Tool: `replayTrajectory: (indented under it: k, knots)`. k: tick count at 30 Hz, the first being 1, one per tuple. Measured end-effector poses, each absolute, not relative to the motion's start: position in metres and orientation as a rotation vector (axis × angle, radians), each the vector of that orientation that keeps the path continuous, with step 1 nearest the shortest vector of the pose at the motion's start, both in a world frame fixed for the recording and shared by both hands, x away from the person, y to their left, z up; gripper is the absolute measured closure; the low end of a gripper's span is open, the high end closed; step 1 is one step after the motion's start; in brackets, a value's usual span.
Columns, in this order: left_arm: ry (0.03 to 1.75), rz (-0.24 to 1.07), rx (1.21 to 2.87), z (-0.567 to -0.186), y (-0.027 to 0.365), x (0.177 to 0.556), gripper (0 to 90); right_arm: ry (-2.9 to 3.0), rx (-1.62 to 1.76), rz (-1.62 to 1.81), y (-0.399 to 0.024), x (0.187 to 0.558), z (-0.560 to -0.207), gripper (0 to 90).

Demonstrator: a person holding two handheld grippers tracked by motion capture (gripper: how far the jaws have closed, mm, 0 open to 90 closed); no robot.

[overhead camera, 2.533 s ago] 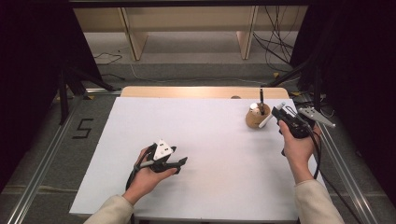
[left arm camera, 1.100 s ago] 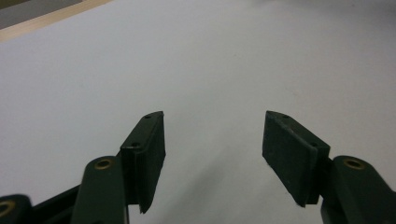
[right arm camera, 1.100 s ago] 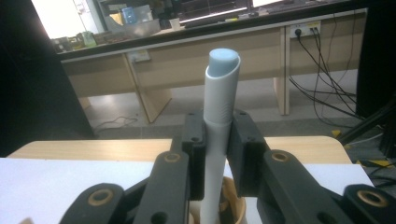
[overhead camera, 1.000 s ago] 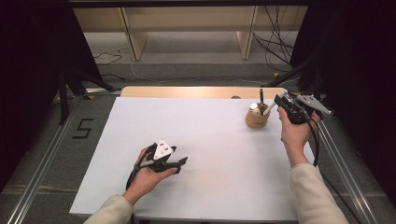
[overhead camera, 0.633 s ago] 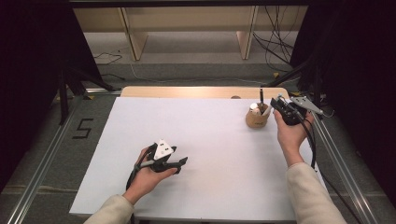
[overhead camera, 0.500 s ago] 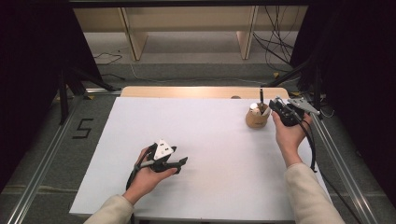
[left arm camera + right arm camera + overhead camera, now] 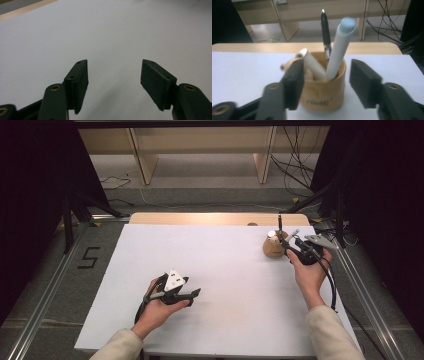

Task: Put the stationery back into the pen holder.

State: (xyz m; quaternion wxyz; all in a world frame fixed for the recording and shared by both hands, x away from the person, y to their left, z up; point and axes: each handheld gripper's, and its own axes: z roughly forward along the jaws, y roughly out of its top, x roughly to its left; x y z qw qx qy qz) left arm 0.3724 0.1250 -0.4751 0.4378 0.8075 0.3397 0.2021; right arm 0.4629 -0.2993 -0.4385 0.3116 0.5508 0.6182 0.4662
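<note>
**A recording lab, not a home**

A white worktop (image 7: 225, 270) stands between black curtains (image 7: 35, 180), flanked by metal rails (image 7: 45, 285). A taped "5" (image 7: 89, 257) marks the grey floor, loose cables (image 7: 300, 150) trail behind, and bare wooden furniture legs (image 7: 142, 162) stand beyond.

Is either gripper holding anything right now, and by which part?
Nothing is held. The right gripper, jaws just opened, has let go of the white marker standing in the wooden pen cup. The left gripper is open.
</note>
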Motion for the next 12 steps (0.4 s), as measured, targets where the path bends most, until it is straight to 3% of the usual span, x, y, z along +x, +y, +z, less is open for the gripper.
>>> replayTrajectory:
  k: [6, 12]
  knots:
    - [0.851, 0.479, 1.999, -0.474, 0.128, 0.370, 35.7, 1.762, 1.410, 1.287, -0.293, 0.420, -0.444, 30.4]
    - [0.854, 0.468, 1.994, -0.471, 0.136, 0.363, 27.7, 1.953, 1.261, 1.330, -0.280, 0.369, -0.451, 26.8]
